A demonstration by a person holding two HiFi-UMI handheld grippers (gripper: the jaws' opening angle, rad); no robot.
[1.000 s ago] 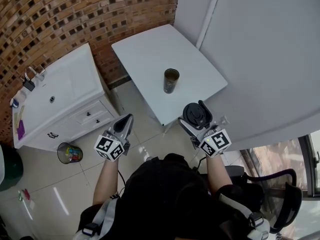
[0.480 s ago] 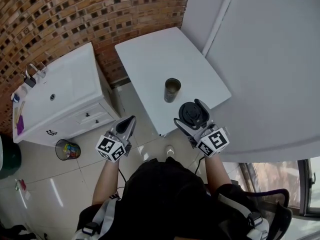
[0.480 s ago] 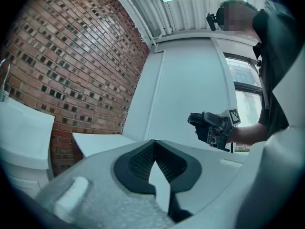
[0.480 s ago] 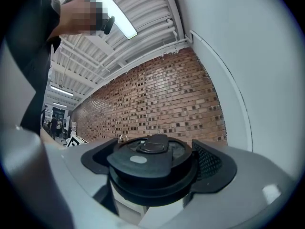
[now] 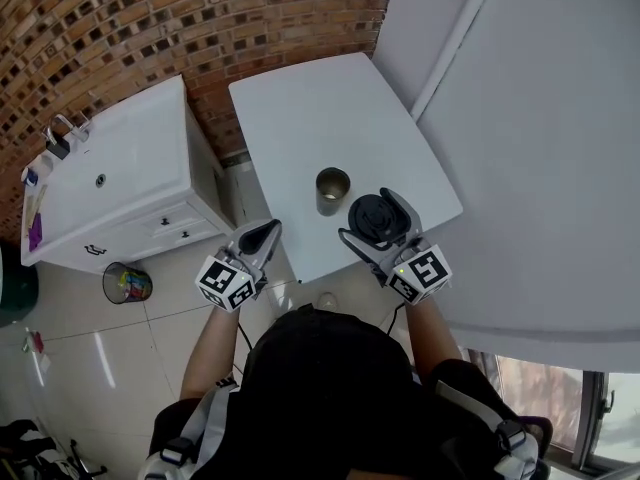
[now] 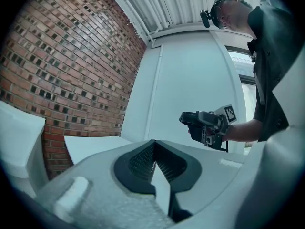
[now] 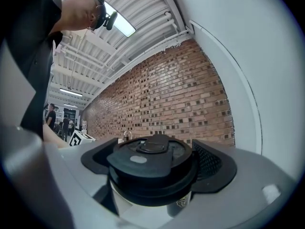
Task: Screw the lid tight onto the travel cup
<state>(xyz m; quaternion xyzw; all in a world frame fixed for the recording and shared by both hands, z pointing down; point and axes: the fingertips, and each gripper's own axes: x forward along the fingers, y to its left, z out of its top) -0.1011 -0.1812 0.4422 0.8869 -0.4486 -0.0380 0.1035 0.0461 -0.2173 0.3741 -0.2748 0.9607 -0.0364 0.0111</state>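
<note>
On the white table (image 5: 300, 108), near its front edge, the head view shows the open travel cup (image 5: 332, 190) standing upright, just left of the black lid (image 5: 378, 214). The right gripper (image 5: 368, 218) carries that lid. Its own view adds the detail: wide-set jaws clamped on the lid's sides, flip tab uppermost. The left gripper (image 5: 266, 232) hangs beside the table, with its jaws pressed together on nothing.
</note>
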